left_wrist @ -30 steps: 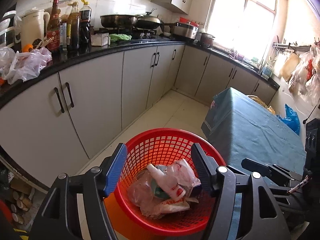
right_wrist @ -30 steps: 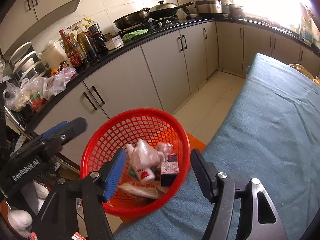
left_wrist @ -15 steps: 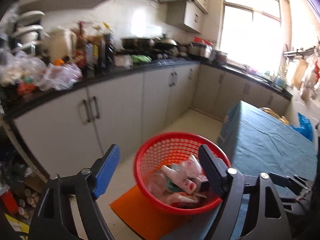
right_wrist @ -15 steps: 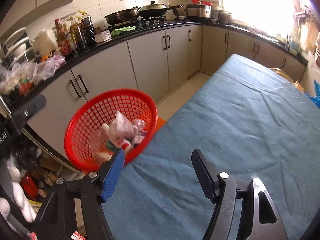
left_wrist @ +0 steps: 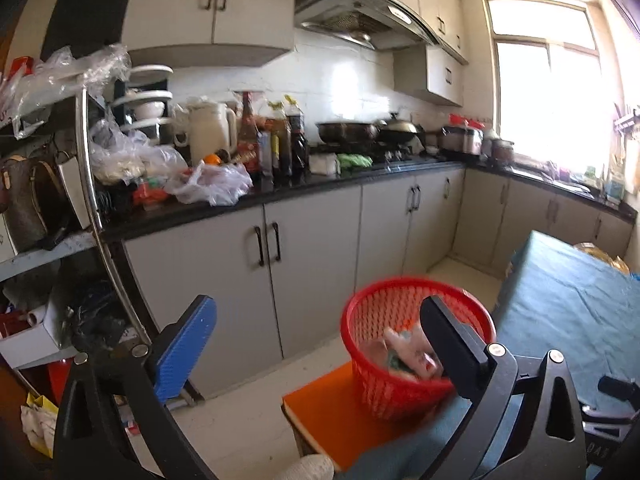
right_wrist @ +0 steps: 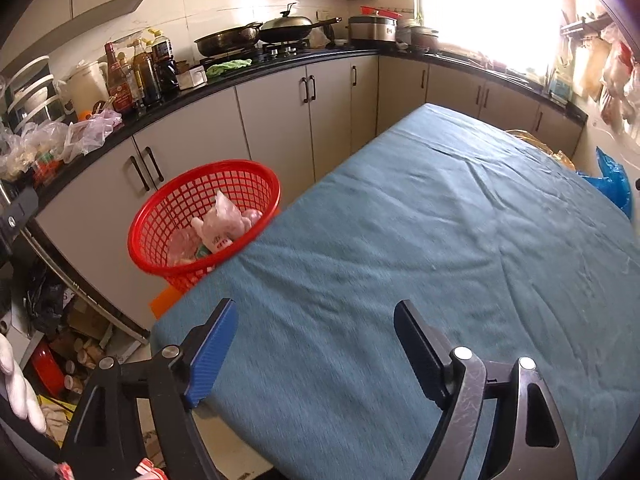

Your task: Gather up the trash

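A red mesh basket (right_wrist: 168, 224) holds crumpled plastic wrappers and a small white bottle (right_wrist: 218, 236). It stands on an orange stool (left_wrist: 324, 412) at the left edge of the blue-clothed table (right_wrist: 440, 240). The basket also shows in the left wrist view (left_wrist: 376, 312), blurred. My left gripper (left_wrist: 318, 320) is open and empty, above the floor left of the basket. My right gripper (right_wrist: 314, 320) is open and empty, low over the near part of the table, well back from the basket.
Grey kitchen cabinets (left_wrist: 320, 248) with a black counter run along the far side, crowded with bottles (left_wrist: 276, 140), plastic bags and pans (right_wrist: 256, 34). A cluttered metal shelf (left_wrist: 60, 200) stands at the left. A blue bag (right_wrist: 612, 184) lies beyond the table's far right.
Both grippers have drawn back and up from the basket. The left one has swung left and the right one has moved back over the table. Both stayed open and empty.
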Demonstrator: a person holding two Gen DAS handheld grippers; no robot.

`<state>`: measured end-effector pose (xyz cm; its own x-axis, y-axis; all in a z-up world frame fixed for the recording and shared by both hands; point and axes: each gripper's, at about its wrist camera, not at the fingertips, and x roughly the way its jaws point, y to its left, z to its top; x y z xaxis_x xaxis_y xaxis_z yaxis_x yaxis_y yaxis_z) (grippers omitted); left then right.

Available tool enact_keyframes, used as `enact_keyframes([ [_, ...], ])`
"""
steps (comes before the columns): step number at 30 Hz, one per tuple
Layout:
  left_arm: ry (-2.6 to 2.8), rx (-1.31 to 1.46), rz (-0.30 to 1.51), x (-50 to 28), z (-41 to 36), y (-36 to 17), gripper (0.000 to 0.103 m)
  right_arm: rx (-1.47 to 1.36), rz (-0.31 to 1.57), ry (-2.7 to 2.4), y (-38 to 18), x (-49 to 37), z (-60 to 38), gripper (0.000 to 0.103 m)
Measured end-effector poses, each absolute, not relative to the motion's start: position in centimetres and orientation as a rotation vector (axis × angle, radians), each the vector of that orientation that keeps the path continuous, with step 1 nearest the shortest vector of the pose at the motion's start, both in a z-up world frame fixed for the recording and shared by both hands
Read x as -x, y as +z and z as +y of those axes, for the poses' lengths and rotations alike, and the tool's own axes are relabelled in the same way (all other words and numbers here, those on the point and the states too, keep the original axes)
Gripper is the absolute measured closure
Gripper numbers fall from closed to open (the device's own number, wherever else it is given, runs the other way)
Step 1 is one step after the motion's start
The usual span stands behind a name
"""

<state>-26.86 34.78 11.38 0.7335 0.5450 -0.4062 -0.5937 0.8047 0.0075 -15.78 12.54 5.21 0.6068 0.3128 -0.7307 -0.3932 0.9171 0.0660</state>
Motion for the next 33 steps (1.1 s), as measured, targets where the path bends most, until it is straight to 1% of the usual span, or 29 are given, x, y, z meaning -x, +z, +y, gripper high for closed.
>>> enact_keyframes([
  [5, 0.561, 0.142, 0.504, 27.6, 33.2, 9.3, 0.000, 0.117, 0.806, 0.412, 5.1, 17.8, 11.7, 0.017],
  [11, 0.510, 0.135, 0.567, 28.8, 31.2, 7.5, 0.000, 0.127, 0.791, 0.405, 4.8, 19.5, 10.6, 0.016],
  [20, 0.513, 0.092, 0.581, 30.2, 29.5, 6.9, 0.000, 0.128, 0.774, 0.392, 4.8, 20.9, 9.6, 0.016],
  [33, 0.470, 0.130, 0.639, 30.0, 29.7, 5.7, 0.000, 0.145, 0.764, 0.386, 4.8, 21.7, 10.3, 0.015],
])
